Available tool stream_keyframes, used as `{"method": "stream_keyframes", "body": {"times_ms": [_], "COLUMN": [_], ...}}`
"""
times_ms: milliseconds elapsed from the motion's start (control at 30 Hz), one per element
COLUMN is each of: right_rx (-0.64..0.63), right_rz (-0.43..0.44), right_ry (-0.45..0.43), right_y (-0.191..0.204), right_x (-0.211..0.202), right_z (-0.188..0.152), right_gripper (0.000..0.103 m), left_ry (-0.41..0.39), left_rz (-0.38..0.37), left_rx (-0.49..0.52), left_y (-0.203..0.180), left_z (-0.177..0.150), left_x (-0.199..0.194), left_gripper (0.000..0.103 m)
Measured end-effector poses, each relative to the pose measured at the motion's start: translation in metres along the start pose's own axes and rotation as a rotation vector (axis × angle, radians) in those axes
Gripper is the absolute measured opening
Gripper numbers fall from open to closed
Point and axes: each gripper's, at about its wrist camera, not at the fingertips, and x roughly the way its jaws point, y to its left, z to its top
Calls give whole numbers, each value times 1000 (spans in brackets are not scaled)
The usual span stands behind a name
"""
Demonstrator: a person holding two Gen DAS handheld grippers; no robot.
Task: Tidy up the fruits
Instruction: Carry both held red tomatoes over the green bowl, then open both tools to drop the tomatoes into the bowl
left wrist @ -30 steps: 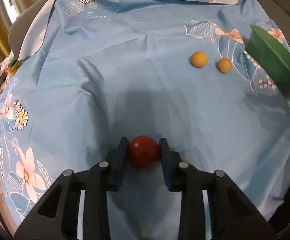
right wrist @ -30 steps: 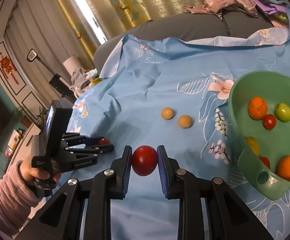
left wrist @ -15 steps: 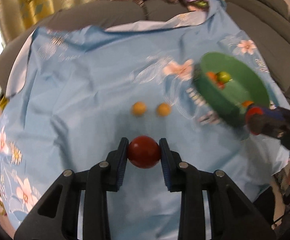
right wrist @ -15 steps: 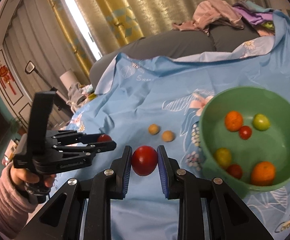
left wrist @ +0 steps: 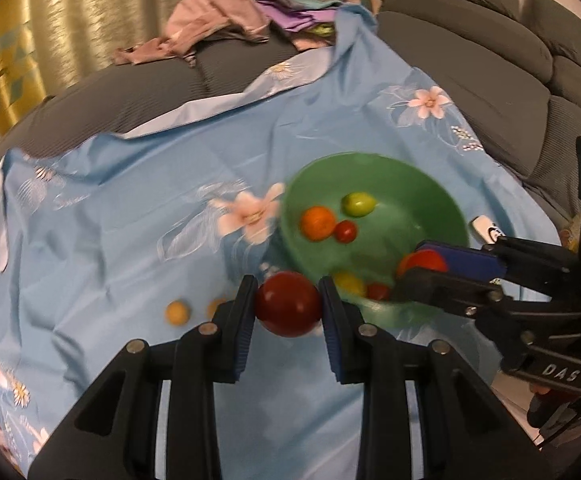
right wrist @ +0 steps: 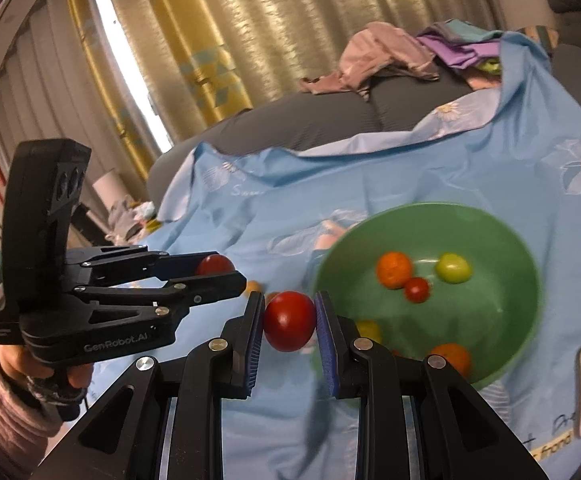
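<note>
Red tomatoes sit clamped in both tongs: the left tongs (left wrist: 288, 304) grip a dark red tomato (left wrist: 288, 305) beside the green bowl (left wrist: 430, 188) (fruit already inside), the right tongs (right wrist: 288, 320) pinch a bright red tomato (right wrist: 289, 321) at its rim.

I see a smooth, glossy red tomato (left wrist: 288, 304); a green bowl (left wrist: 430, 200) of satin plastic; a sheeny, creased blue cloth (left wrist: 110, 240); matt black plastic grippers with metal screws (left wrist: 364, 329).
</note>
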Motion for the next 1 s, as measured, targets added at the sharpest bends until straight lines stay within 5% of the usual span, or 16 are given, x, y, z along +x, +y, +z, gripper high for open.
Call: {"method": "stream_keyframes", "body": {"times_ms": [833,1000], "right_rx": [47,70], "right_rz": [-183,-218], "right_ry": [58,72], "right_y": [-58,-63], "right_x": [14,14], "right_z": [-5,-7], "right_gripper": [28,29], "left_ry": [102,105], "left_rz": [-45,-19], "left_rx": [73,49], "left_y": [-42,-38], "left_z": [20,19], "left_x": [67,68], "left_gripper": [32,66]}}
